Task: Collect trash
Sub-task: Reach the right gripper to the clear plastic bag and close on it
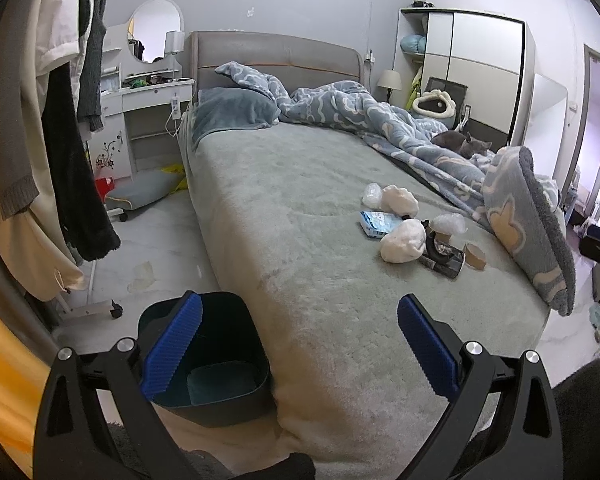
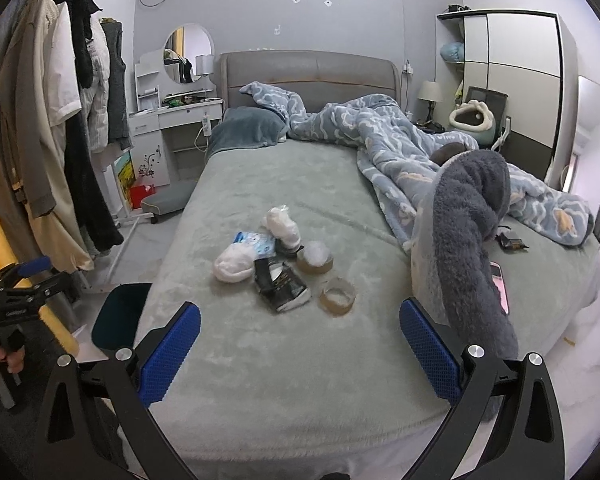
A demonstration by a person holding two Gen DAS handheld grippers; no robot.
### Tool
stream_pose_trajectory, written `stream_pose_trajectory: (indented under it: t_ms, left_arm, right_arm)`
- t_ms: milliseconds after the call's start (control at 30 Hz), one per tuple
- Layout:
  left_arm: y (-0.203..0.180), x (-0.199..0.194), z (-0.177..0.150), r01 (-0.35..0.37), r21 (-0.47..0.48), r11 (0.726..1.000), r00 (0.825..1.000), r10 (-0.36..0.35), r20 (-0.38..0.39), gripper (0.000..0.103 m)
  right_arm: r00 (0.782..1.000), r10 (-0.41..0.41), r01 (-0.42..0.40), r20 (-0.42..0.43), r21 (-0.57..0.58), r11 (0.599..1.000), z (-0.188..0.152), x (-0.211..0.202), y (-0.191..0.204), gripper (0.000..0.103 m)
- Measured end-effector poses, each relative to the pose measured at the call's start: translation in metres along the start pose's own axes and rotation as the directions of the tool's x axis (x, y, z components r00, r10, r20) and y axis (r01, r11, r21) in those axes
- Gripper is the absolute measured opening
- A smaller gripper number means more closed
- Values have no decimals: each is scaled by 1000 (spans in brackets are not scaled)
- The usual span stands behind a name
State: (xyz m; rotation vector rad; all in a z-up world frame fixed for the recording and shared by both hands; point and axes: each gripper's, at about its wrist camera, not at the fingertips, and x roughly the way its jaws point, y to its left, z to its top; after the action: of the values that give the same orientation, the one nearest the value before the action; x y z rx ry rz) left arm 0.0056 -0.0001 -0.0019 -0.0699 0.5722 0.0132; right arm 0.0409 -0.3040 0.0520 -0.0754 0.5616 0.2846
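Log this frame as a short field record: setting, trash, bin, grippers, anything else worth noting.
setting: bedroom, bed with grey-green cover
trash: pile on the bed: white wads, blue packet, dark wrapper, tape rolls
bin: dark bin on the floor at the bed's near left corner, looks empty
left gripper: open, holds nothing
right gripper: open, holds nothing
other: cat on the blanket; phone near the right edge

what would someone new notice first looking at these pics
A heap of trash sits mid-bed on the grey-green cover: white wads, tape rolls, a blue packet, a dark wrapper. A dark bin stands on the floor by the bed's near corner, behind the open left tongs. A grey cat lies on the rumpled blue duvet.
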Motion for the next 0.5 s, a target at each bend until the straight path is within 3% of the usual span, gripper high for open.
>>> stream_pose_trajectory:
  t_ms: [233, 500]
  left_arm:
    - [-18, 16, 11, -47, 38, 998, 999, 46, 12, 100]
    - [-27, 49, 21, -32, 79, 996, 999, 34, -31, 99]
  right_arm:
    - [997, 66, -69, -51, -62, 996, -1, 68, 10, 100]
    - [992, 99, -109, -78, -132, 985, 11, 112, -7, 100]
